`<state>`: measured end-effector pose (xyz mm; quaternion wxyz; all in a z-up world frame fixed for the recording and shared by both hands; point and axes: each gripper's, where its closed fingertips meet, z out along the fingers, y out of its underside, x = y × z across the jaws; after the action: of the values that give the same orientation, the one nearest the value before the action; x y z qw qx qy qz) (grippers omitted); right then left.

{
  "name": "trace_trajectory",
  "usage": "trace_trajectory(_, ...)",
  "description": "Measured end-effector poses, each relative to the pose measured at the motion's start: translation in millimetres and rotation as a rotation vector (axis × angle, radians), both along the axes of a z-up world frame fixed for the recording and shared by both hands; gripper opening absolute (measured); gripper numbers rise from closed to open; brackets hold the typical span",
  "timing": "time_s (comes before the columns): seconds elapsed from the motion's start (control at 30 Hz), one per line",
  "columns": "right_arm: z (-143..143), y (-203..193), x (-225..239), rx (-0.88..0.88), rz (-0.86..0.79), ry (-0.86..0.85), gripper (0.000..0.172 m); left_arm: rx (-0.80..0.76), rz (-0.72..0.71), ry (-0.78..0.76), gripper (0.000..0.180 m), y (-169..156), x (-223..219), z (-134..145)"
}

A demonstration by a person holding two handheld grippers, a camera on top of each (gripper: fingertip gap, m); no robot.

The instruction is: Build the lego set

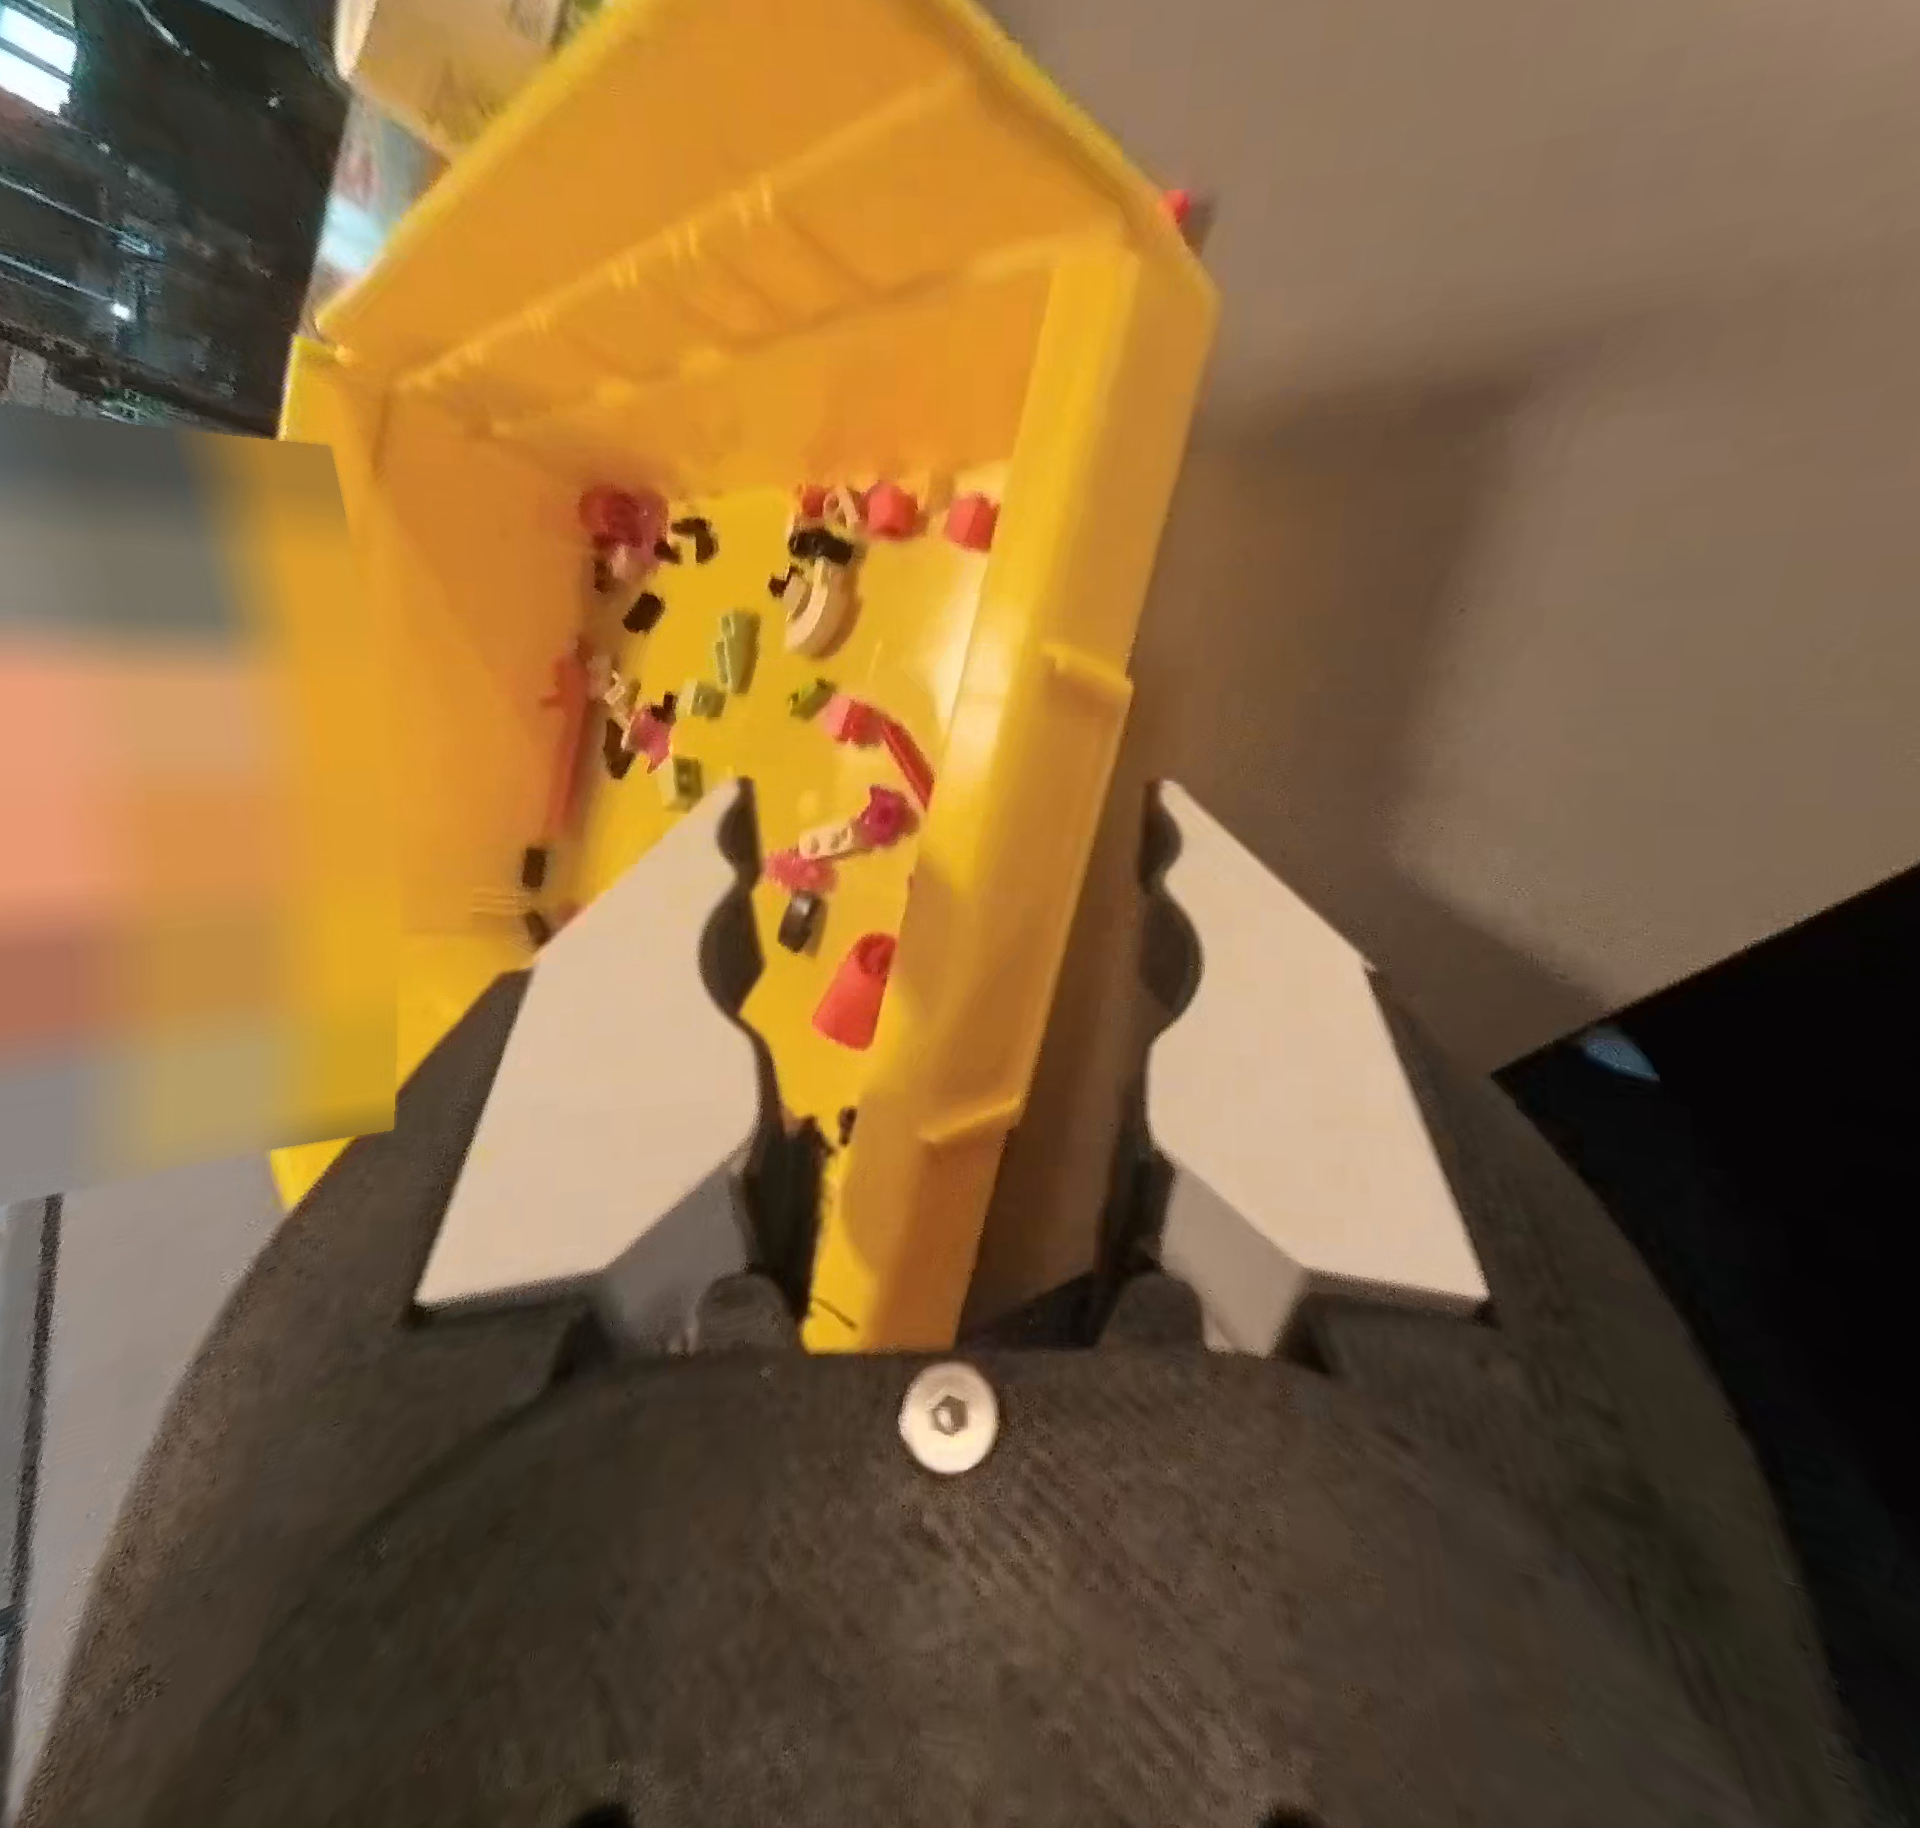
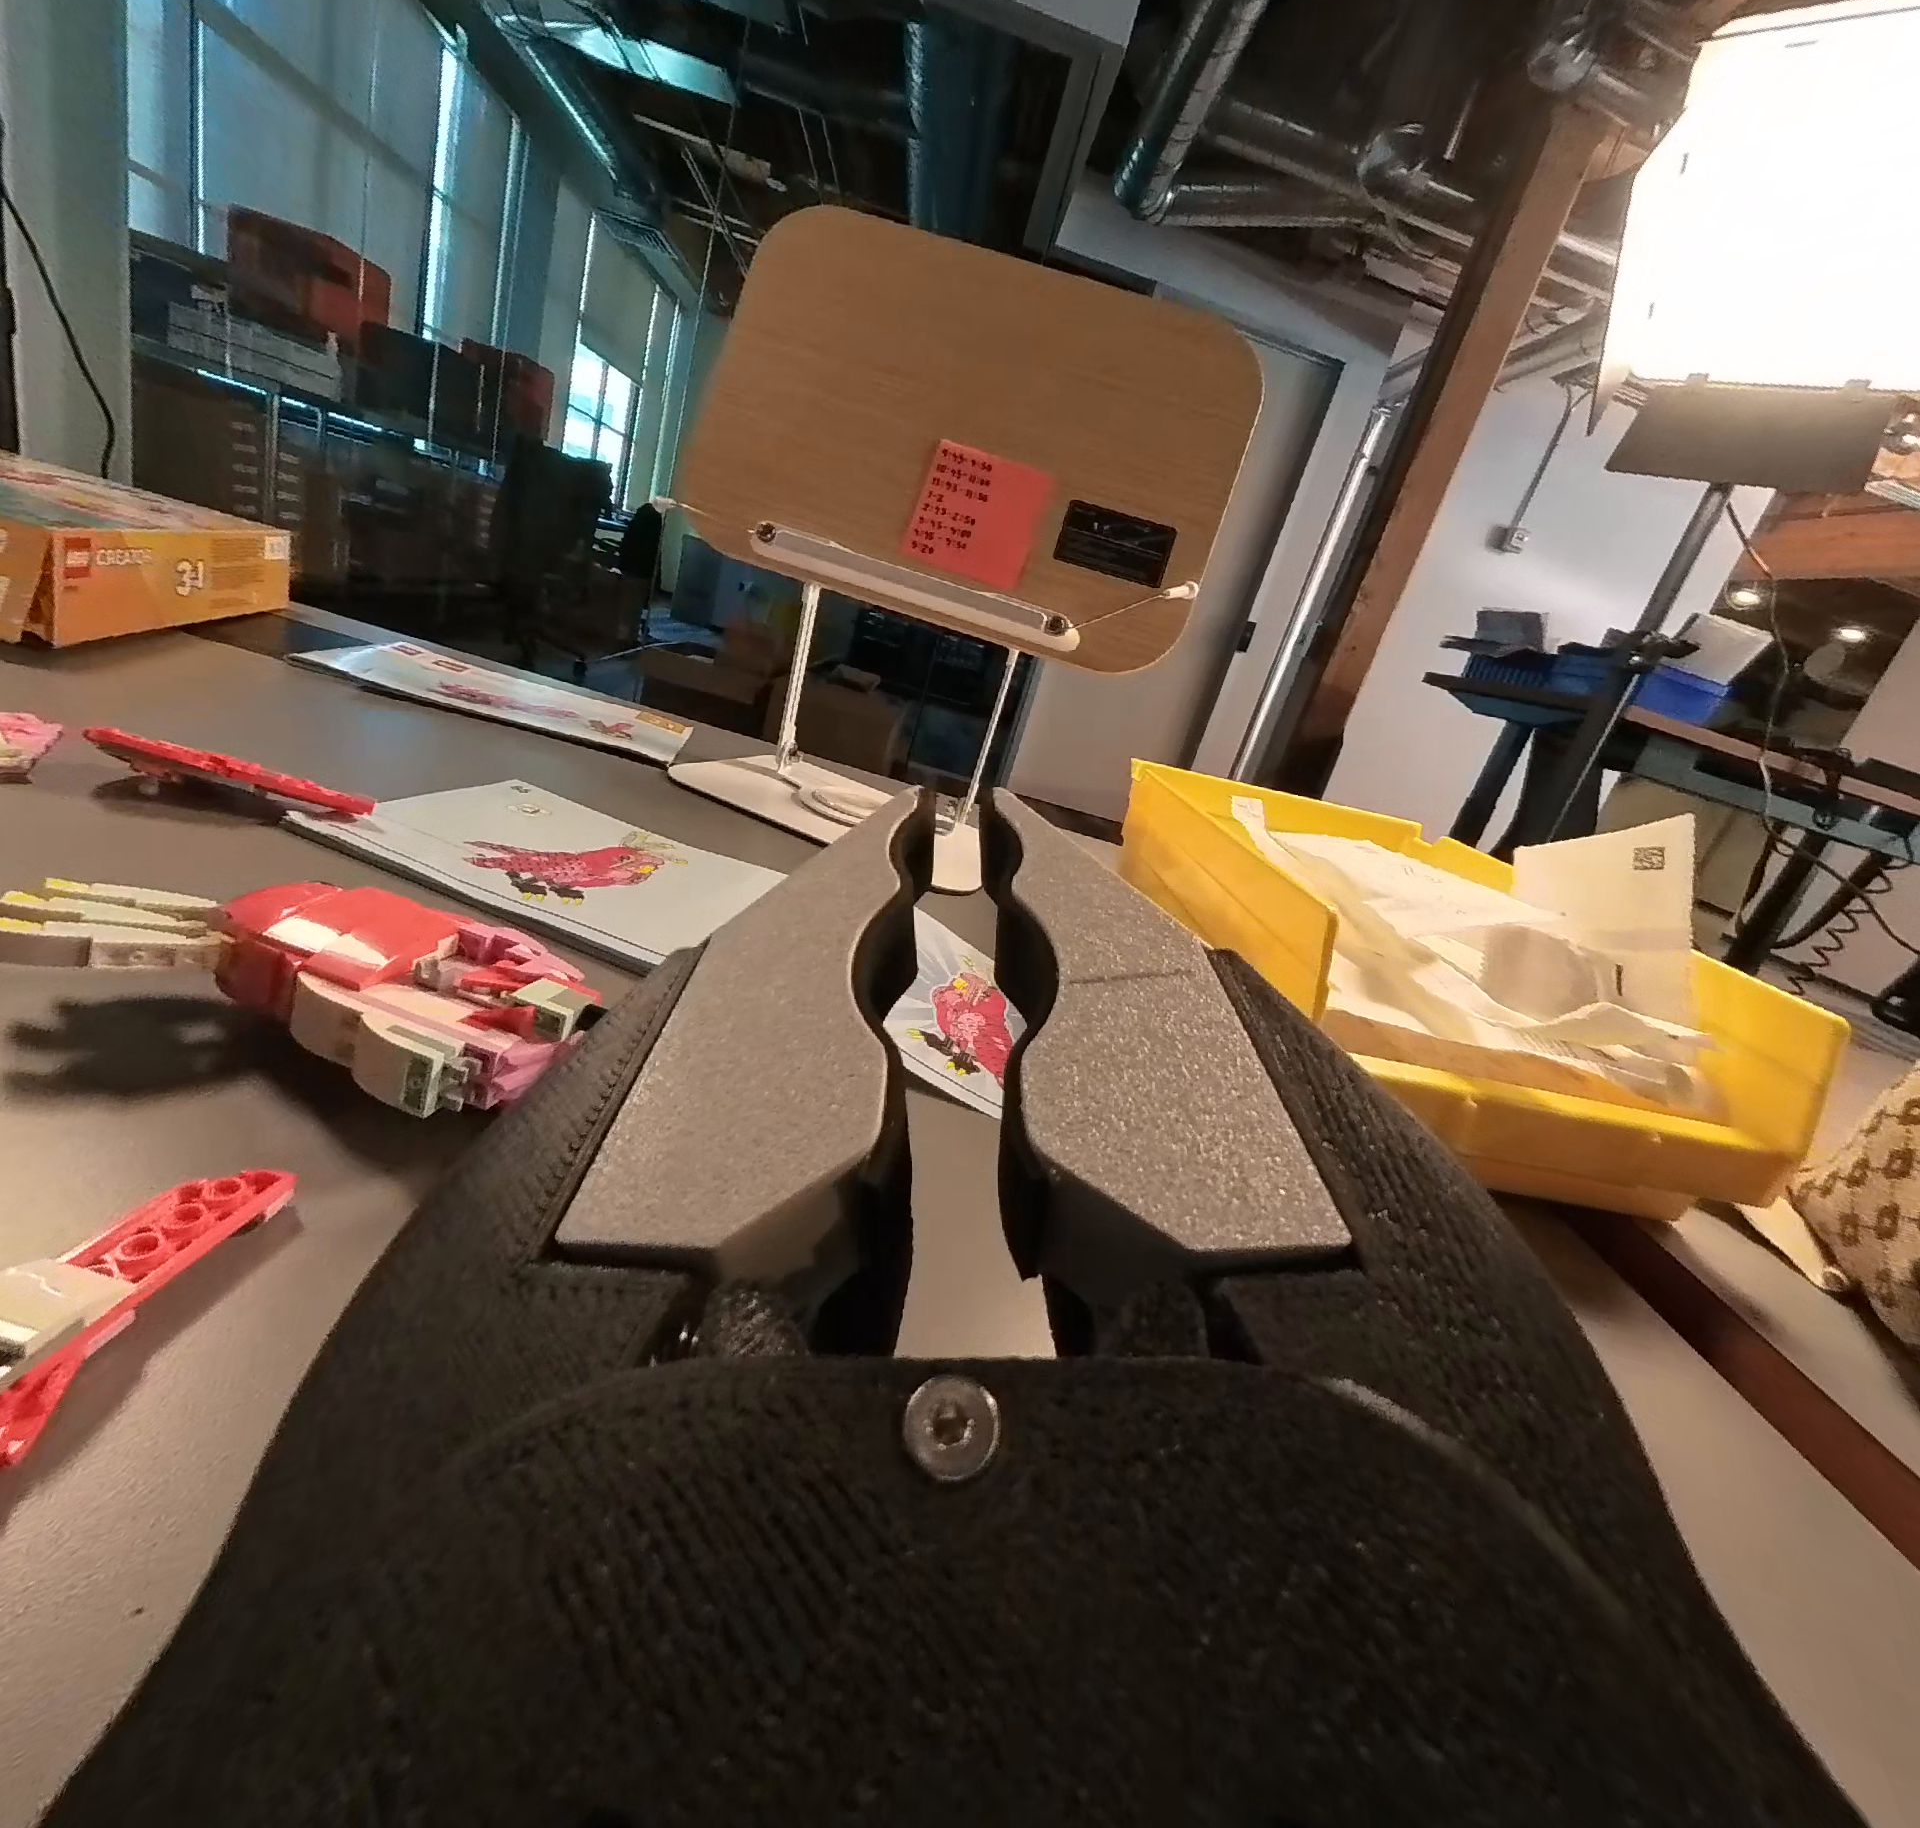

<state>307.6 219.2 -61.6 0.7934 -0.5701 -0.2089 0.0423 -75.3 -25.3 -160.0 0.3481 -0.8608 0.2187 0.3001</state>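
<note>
My left gripper (image 1: 945, 802) stands wide open astride the right wall of a tilted yellow bin (image 1: 1049, 739), neither pad pressing it; small red, pink, green and black bricks (image 1: 748, 677) lie scattered on its floor. My right gripper (image 2: 958, 804) is nearly closed on nothing, above a bird sticker (image 2: 961, 1025) on the tabletop (image 2: 260, 1134), with a pink brick model (image 2: 395, 989) to the left and a second yellow bin of papers (image 2: 1558, 1144) at the right edge.

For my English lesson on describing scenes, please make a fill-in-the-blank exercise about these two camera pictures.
1. The small toy bricks lie inside a bin whose colour is ____.
2. The left gripper has white fingers; the right gripper has fingers of a ____ colour.
3. The other bin, on the table, is filled with crumpled ____.

Missing words: yellow; grey; paper
</note>
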Motion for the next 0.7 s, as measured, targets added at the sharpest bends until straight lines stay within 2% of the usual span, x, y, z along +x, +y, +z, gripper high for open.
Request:
trace_trajectory(0.07, -0.7, -0.2, -1.0, -0.003, 0.006, -0.003, 0.006, -0.027, -0.008, 0.032, 0.054, -4.4, -4.3, -4.1)
trace_trajectory(0.17, -2.2, 0.6, -2.3, -0.012, 0.014, -0.005, 0.006, -0.073, -0.035, 0.08, 0.049, -5.3, -1.0, -8.8)
trace_trajectory(0.23, -3.3, 1.5, -2.7, -0.02, 0.018, -0.003, 0.006, -0.118, -0.019, 0.127, 0.04, -6.9, -7.1, -13.2)
trace_trajectory(0.3, -3.3, 1.3, -2.6, -0.021, 0.02, -0.001, 0.006, -0.126, -0.029, 0.104, 0.03, -7.8, -6.3, -13.0)
trace_trajectory(0.43, -3.1, 0.6, -2.5, -0.02, 0.025, 0.002, 0.006, -0.116, -0.086, 0.063, 0.029, -21.2, -9.6, -0.8)
trace_trajectory(0.7, -2.7, -0.1, -5.1, -0.012, 0.031, -0.01, 0.006, -0.14, -0.255, -0.094, 0.029, -67.8, -27.5, 44.4)
